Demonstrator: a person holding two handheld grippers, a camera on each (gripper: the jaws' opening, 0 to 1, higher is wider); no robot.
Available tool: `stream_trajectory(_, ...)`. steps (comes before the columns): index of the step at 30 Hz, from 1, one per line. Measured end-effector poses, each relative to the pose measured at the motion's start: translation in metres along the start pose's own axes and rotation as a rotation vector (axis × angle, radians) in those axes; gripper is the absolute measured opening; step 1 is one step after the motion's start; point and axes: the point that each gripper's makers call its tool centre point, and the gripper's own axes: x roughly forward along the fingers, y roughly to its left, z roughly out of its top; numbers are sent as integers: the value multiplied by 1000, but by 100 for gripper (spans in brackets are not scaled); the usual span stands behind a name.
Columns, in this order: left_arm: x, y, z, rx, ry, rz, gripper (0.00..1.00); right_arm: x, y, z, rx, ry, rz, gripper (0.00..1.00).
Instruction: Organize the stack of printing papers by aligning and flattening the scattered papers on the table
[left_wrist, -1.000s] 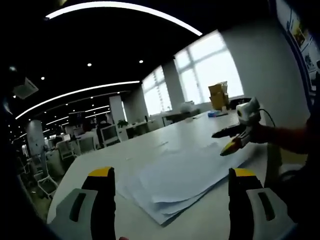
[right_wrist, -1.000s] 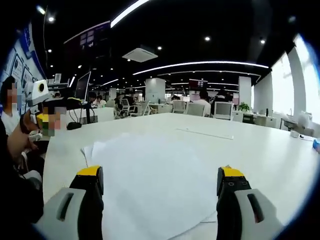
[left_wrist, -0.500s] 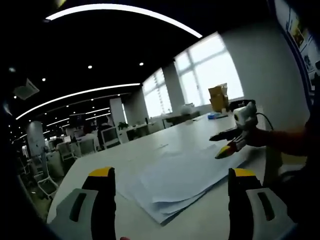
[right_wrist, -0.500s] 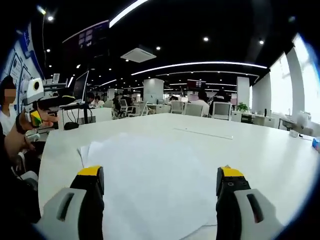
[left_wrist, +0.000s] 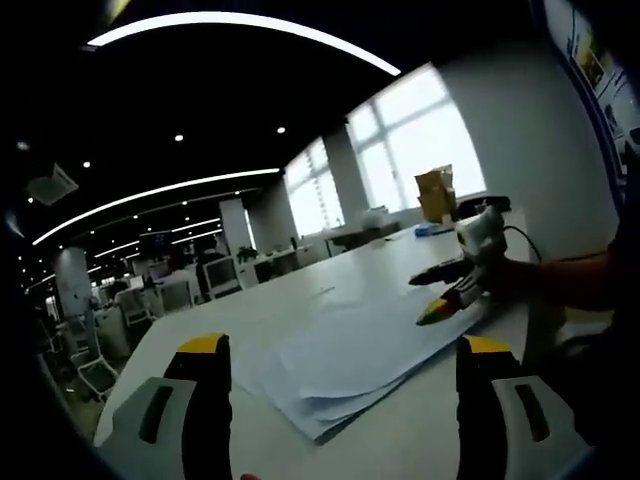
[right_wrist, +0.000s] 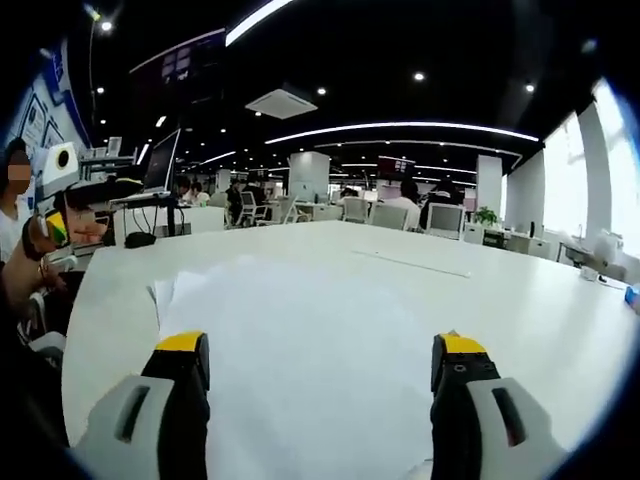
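Papers are lying fanned, light and floppy; I'm keeping both the left gripper and right gripper spread wide, planning to nudge edges.

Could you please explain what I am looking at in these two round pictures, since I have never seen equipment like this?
There is no robot here: a person holds a hand-operated gripper in each hand, and a fisheye camera rides on each, looking forward along its two yellow-tipped fingers.

In the left gripper view, the left gripper has its fingers spread wide and holds nothing. Ahead of it lies a fanned, uneven stack of printing papers on a white table. The right gripper comes in from the right, held over the far edge of the papers.

In the right gripper view, the same papers lie beyond open, empty fingers, and the left gripper appears at the left edge. An open-plan office lies behind.
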Motion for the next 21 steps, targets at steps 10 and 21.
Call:
stream_trajectory(10,-2,0,-3,5,5,7,96,7,-2,3,-52,24,4,86)
stream_trajectory(21,-5,-6,-5,17,3,6,95,16,-2,8,-64,32,3,85)
